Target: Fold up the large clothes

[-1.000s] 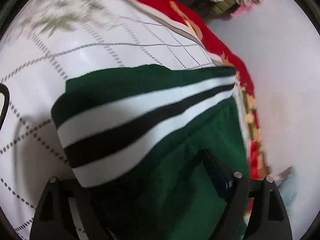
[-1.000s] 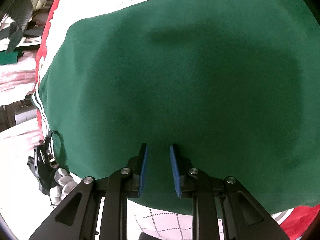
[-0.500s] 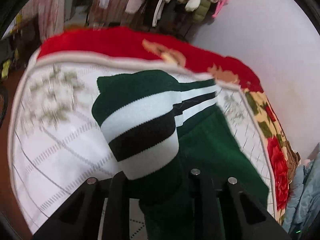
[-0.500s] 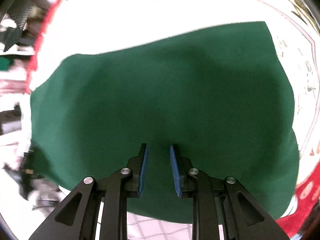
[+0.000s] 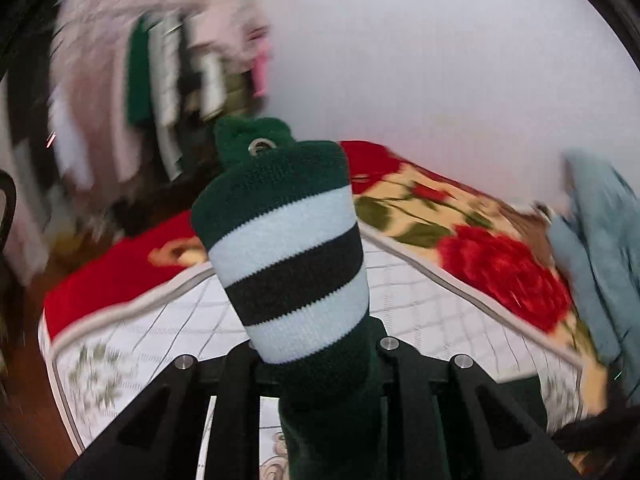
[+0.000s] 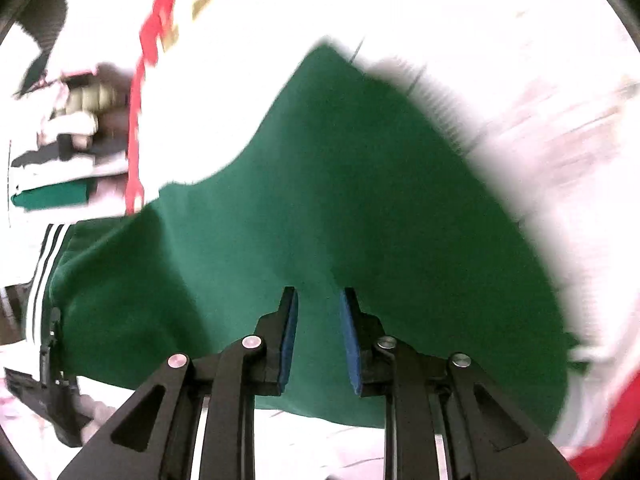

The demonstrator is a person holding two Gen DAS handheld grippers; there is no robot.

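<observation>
Your bed [image 5: 400,292]: white quilted cover, red rose blanket [image 5: 500,264] toward three o'clock, green garment [image 6: 320,208] on top.

No readable text

No lettering, label, brand or number can be made out in either view; much is blurred.

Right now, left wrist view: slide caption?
Left gripper shut on green garment's striped waistband, raised above the quilted bed.
</observation>
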